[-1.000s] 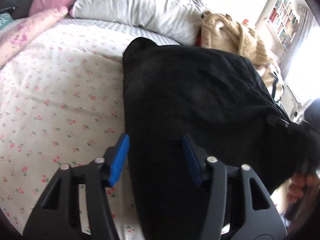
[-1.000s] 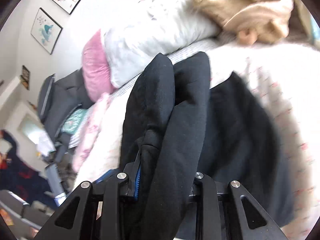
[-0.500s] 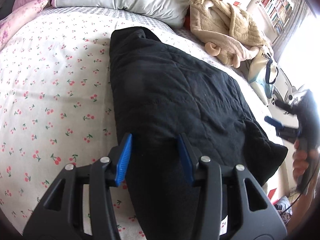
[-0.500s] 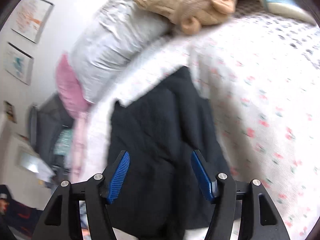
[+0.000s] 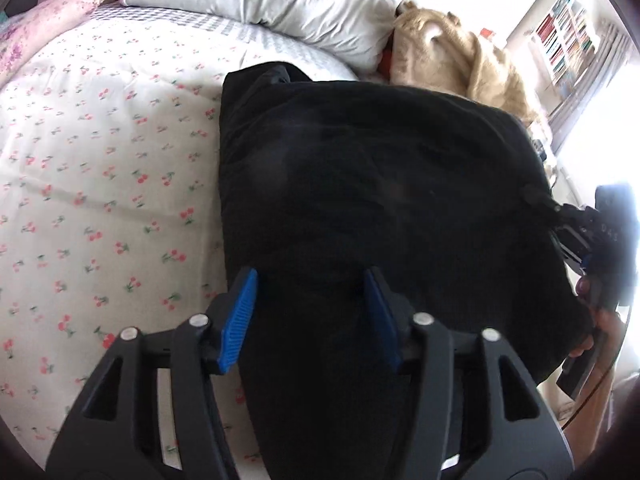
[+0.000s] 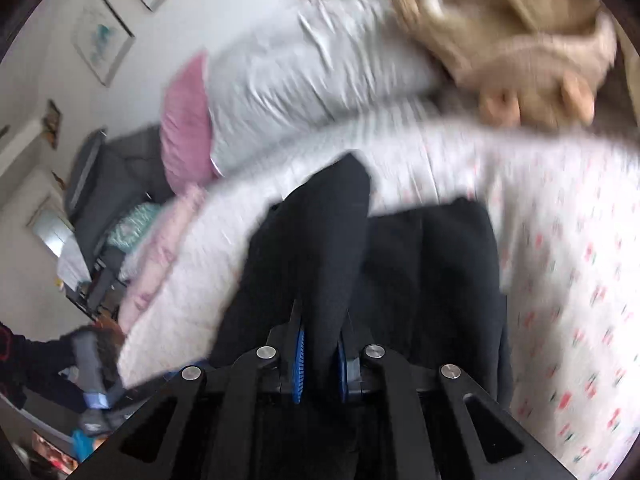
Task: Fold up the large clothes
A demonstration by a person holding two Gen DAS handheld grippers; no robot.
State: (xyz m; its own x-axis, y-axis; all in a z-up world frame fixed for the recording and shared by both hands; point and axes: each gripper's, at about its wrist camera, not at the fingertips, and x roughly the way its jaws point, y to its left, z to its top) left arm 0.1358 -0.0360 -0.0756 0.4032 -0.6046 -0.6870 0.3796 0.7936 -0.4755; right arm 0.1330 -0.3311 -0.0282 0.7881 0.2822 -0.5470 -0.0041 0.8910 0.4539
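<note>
A large black padded garment (image 5: 380, 168) lies on the bed, running away from me. My left gripper (image 5: 310, 316) straddles its near end; the jaws are opening, the cloth fills the gap, and I see no firm pinch by the blue pads (image 5: 240, 316). In the right wrist view my right gripper (image 6: 320, 364) is closing, its pads pressed on a raised fold of the garment (image 6: 328, 248). From the left wrist view that gripper (image 5: 560, 220) holds the garment's right edge, lifted off the bed, with a person's hand (image 5: 600, 320) behind it.
The bed has a white cherry-print sheet (image 5: 100, 200). A white pillow (image 5: 300, 0) and a beige plush blanket (image 5: 452, 52) lie at its head, with a pink pillow (image 6: 186, 120) beside them. A bookshelf (image 5: 564, 36) stands beyond. Dark furniture (image 6: 104, 184) is past the bed's far side.
The right gripper let go of the garment and stood open half a second ago; now it is shut on a fold again, and the right edge is lifted. The left jaws have widened a little.
</note>
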